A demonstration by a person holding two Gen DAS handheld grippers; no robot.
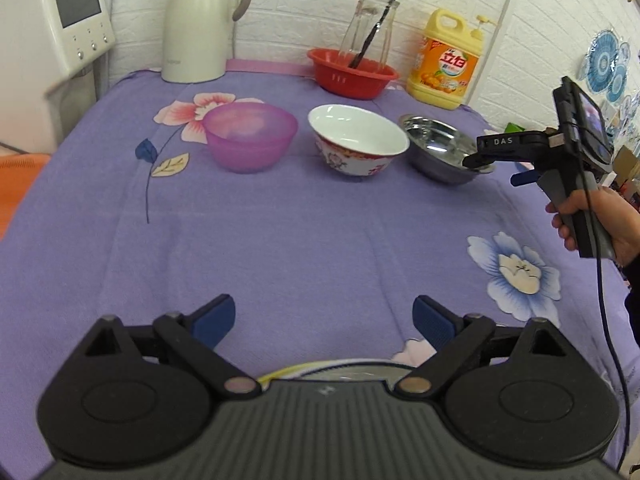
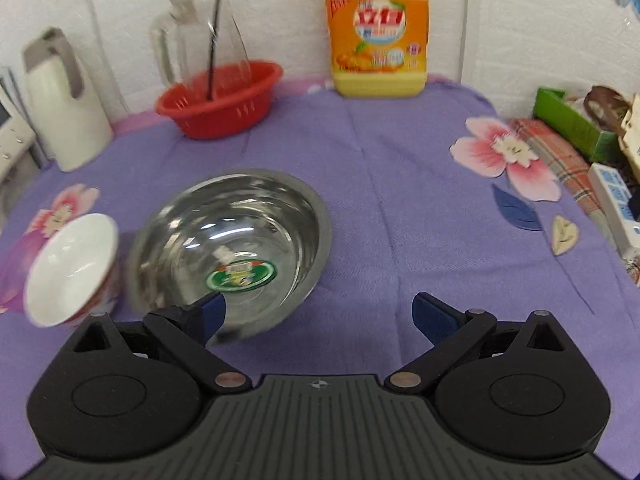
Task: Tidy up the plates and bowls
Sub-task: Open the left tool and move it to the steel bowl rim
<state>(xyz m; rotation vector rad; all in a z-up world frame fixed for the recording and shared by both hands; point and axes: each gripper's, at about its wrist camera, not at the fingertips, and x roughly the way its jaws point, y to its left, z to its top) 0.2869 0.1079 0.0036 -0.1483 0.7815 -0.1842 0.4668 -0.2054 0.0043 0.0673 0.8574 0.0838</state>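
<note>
Left gripper (image 1: 324, 320): I have it spread wide with nothing between its blue pads, hovering over bare purple cloth at 6 o'clock of the bowl row.
Right gripper (image 2: 320, 316): also wide apart and carrying nothing; its left pad sits at the near rim of the steel bowl, the right pad over cloth, so I judge I am lining up a pinch on that rim.
Right hand (image 1: 592, 216): wrapped round the grip handle at 3 o'clock in the left view, with the fingers reaching in towards the steel bowl.
Steel bowl (image 2: 236, 240): upright on the bench (image 2: 400, 200), a green sticker on its floor, empty; it lies at the right end of the row.
Porcelain bowl (image 1: 358, 140): white inside, red pattern outside, just beside the steel bowl at its 9 o'clock.
Purple plastic bowl (image 1: 250, 136): left end of the row, near the porcelain one but apart from it.
Layout: three bowls side by side, mouths up, which suits nesting one into another, I reckon.
Plates: a curved rim shows under the left gripper body; I cannot tell what it is.
Back of bench, 12 o'clock: red basket (image 1: 352, 72) holding a glass jug (image 1: 370, 28), yellow detergent bottle (image 2: 376, 28), white thermos jug (image 1: 200, 20).
Risk: steel rim is thin and slick, could slip from a shallow pinch.
</note>
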